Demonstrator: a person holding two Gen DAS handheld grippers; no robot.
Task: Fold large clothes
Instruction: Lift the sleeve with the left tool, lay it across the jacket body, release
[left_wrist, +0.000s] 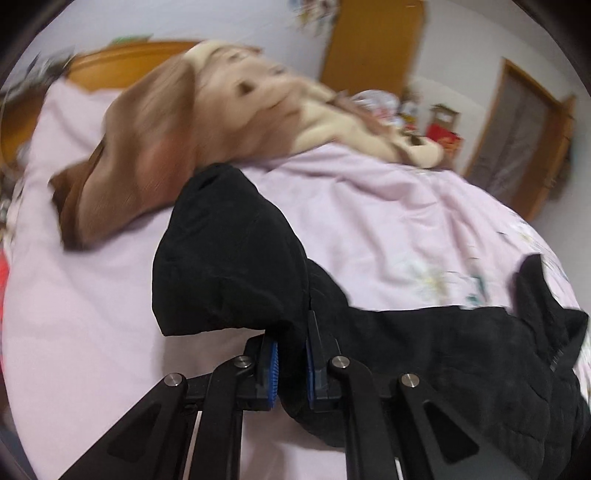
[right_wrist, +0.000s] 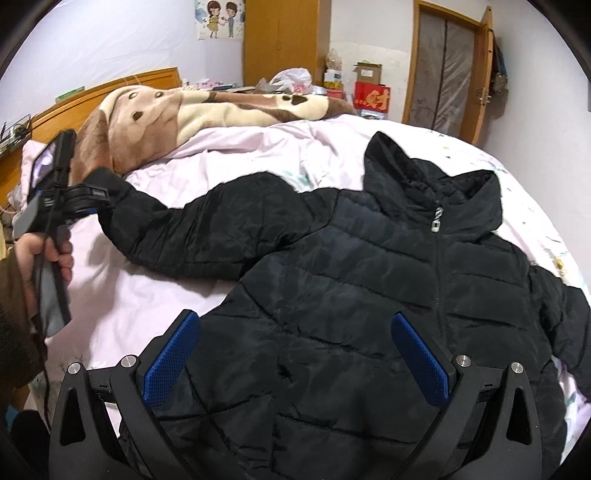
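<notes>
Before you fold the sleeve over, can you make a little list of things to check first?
1. Left gripper has the sleeve pinched near the cuff: ok.
2. Sleeve end lifted off the pink bedding: ok in the right wrist view.
3. Right gripper open, holding nothing, over the jacket body: ok.
4. Jacket lying front up, zipped, hood spread at the top: ok.
5. Jacket front clear of other things where the sleeve would land: ok.
6. Other sleeve laid flat: cannot tell, it runs to the picture's edge.
</notes>
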